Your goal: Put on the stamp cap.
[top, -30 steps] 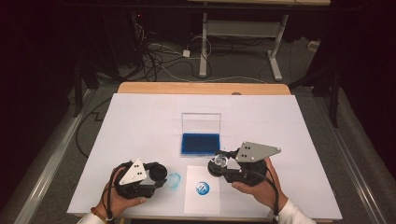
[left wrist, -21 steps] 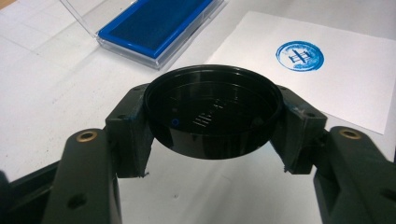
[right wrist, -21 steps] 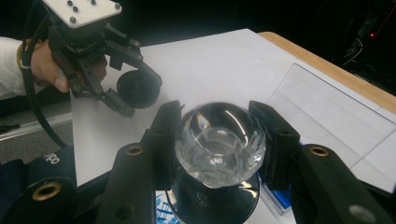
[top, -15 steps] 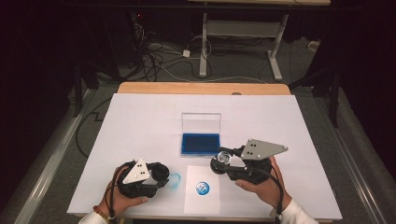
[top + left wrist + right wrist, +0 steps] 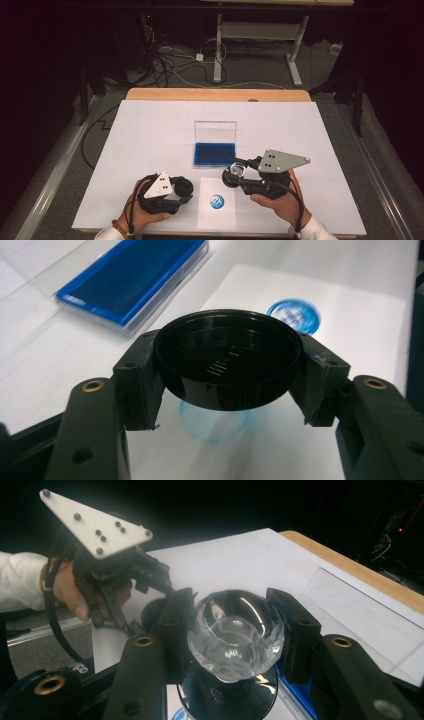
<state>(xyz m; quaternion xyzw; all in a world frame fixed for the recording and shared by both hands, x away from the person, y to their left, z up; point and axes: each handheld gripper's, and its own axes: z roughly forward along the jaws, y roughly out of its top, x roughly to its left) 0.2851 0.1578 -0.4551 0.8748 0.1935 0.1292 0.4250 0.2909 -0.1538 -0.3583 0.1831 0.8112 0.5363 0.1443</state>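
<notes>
My left gripper [image 5: 183, 189] [image 5: 227, 367] is shut on a round black cap [image 5: 184, 186] [image 5: 227, 357], held low near the table's front edge. Under the cap lies a faint blue smudge [image 5: 220, 424]. To the right, my right gripper [image 5: 236, 173] [image 5: 235, 632] is shut on a clear glass-knobbed stamp [image 5: 237, 170] [image 5: 235, 627], just above the front right corner of the blue ink pad [image 5: 214, 153] [image 5: 130, 277]. Between the two grippers is a white paper [image 5: 215, 217] bearing a round blue stamp print [image 5: 216, 201] [image 5: 293, 315].
The ink pad's clear lid [image 5: 215, 131] stands open behind it. A white sheet [image 5: 150, 130] covers the wooden table [image 5: 215, 94]. Beyond the table are desk legs and cables [image 5: 165, 60] on the floor. The other hand and left gripper [image 5: 115, 580] appear in the right gripper view.
My left gripper has shifted right with the cap, now over the blue smudge. The right gripper has moved only slightly, keeping the stamp near the ink pad.
</notes>
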